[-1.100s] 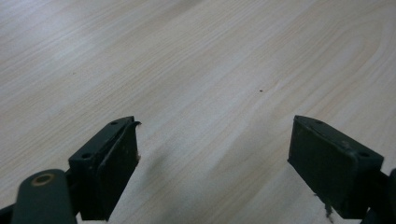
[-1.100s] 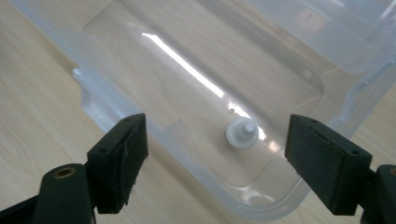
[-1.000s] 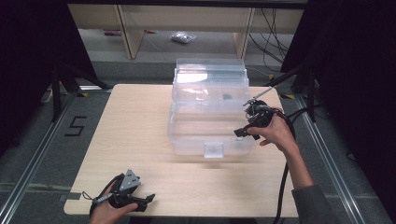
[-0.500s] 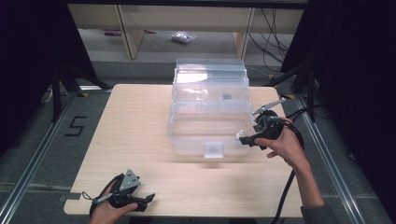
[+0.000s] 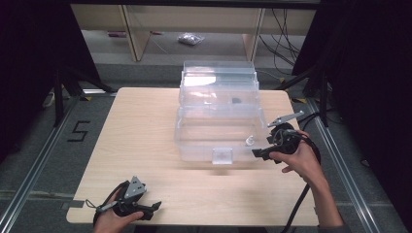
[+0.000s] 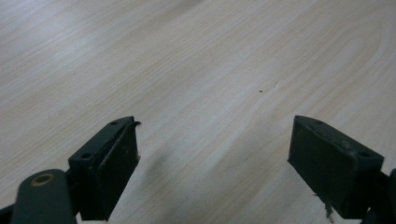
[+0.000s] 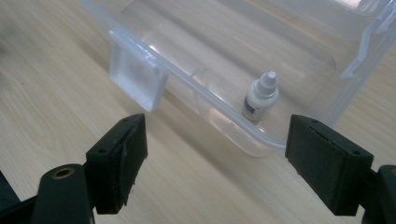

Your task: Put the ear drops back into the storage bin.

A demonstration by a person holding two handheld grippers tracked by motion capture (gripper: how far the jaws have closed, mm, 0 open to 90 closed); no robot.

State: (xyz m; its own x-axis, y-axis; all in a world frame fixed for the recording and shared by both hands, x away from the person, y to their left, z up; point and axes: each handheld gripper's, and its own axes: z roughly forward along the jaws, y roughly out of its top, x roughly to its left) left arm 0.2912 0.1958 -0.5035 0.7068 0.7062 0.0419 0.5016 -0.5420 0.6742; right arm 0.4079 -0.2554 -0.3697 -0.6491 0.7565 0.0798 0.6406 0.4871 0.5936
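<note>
Dropper bottle (image 7: pixel 260 96) upright in near right corner of clear bin (image 5: pixel 194 141); right gripper (image 5: pixel 262 153), fingers apart, beside that corner, likely for reaching; left gripper (image 5: pixel 150 208) idle on counter (image 5: pixel 141 126), fingers apart.

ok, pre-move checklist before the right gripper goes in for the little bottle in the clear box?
1. Right gripper open: ok, jaws spread wide in the right gripper view, nothing between them.
2. Bottle located: ok, white dropper bottle standing upright in the box's near right corner.
3. Box open: ok, lid tipped back behind it, top clear.
4. Approach path: not ok yet, the gripper sits outside the front wall, near the latch; it likely has to lift over the rim.
5. Left gripper out of the way: ok, open, at the table's near left edge.
6. Bottle cap tight: cannot tell.
</note>
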